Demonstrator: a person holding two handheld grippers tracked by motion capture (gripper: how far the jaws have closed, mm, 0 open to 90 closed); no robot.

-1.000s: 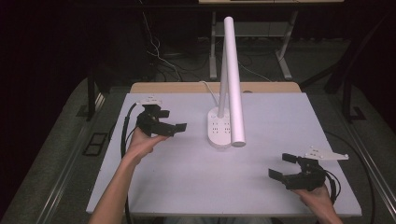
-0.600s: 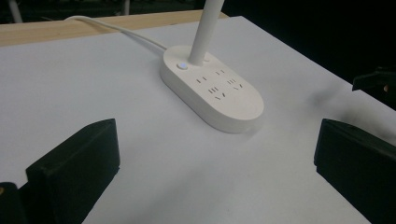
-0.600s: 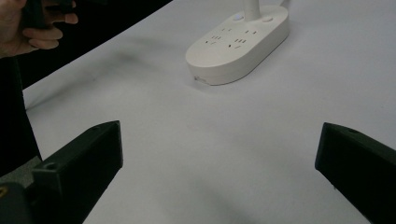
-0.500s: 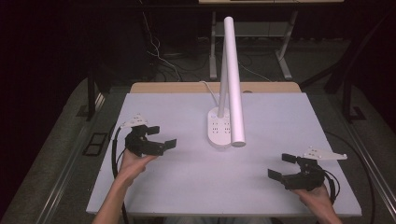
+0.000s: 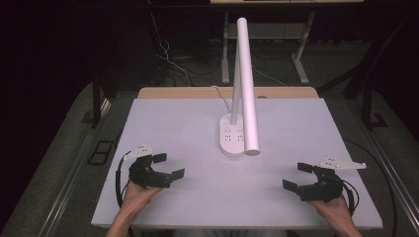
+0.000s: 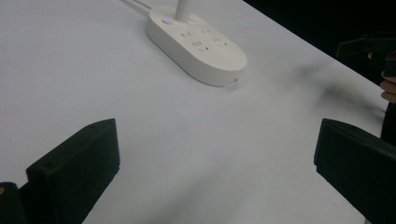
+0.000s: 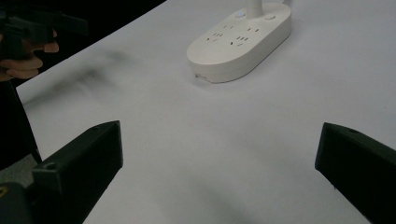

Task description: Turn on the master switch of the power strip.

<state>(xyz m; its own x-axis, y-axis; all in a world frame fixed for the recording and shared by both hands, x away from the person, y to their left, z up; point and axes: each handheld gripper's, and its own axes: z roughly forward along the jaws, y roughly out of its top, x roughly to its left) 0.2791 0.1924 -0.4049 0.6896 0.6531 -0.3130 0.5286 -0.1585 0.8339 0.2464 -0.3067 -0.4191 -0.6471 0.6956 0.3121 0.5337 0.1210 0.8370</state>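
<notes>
A white desk lamp stands mid-table, its oval base [image 5: 232, 138] carrying rows of power sockets and its long tube head [image 5: 248, 84] leaning toward me. My left gripper [image 5: 168, 166] rests near the front left of the white table [image 5: 183, 123], open, nothing between its jaws. My right gripper [image 5: 298, 177] rests near the front right, open too and empty. The lamp base [image 6: 198, 43] lies ahead in the left gripper view, well beyond the jaws. It lies just as far ahead in the right gripper view, lamp base [image 7: 240, 39].
A white cable [image 5: 222, 95] runs from the lamp base to the table's far edge. Dark floor, cables and table legs lie beyond. The other hand and gripper [image 7: 28, 32] show at the far left of the right gripper view.
My left gripper has drawn back from beside the lamp base toward the front left of the table. The right gripper has stayed put.
</notes>
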